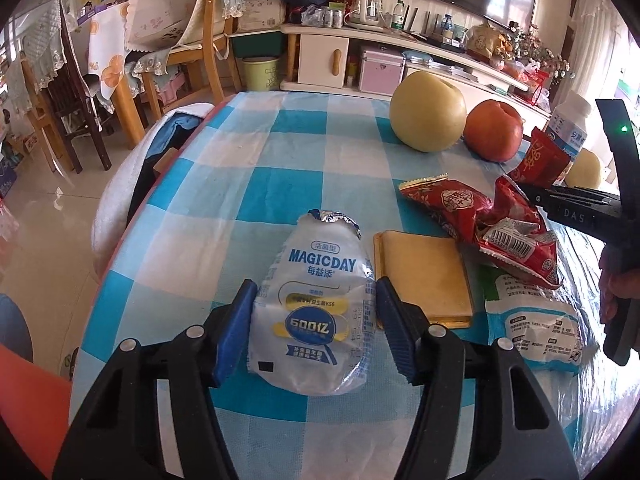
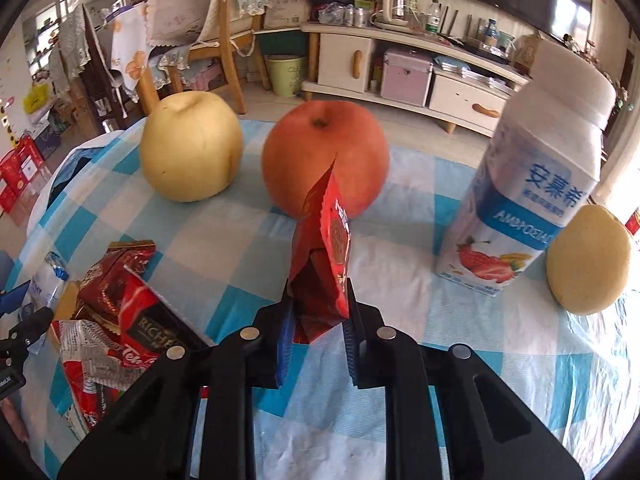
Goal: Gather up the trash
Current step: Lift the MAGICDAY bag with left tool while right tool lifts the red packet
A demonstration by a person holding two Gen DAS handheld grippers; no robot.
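Observation:
A crushed white MAGICDAY bottle (image 1: 316, 280) lies on the blue-checked tablecloth (image 1: 240, 184), and my left gripper (image 1: 316, 286) is shut on its sides, both blue pads touching it. My right gripper (image 2: 319, 292) is shut on a red snack wrapper (image 2: 328, 248) that stands up between its pads, in front of a red apple (image 2: 324, 148). The left wrist view shows that same gripper (image 1: 524, 192) at the right edge with the wrapper (image 1: 540, 160). A pile of red wrappers (image 1: 500, 232) (image 2: 120, 320) lies between the two grippers.
A gold card (image 1: 424, 276) and another flattened white pack (image 1: 536, 328) lie to the right of the bottle. A yellow pear (image 2: 190, 152), a tall yogurt bottle (image 2: 532, 192) and a small pear (image 2: 588, 260) stand behind. The table edge curves at left, with a cloth-draped seat (image 1: 120, 184) beside it.

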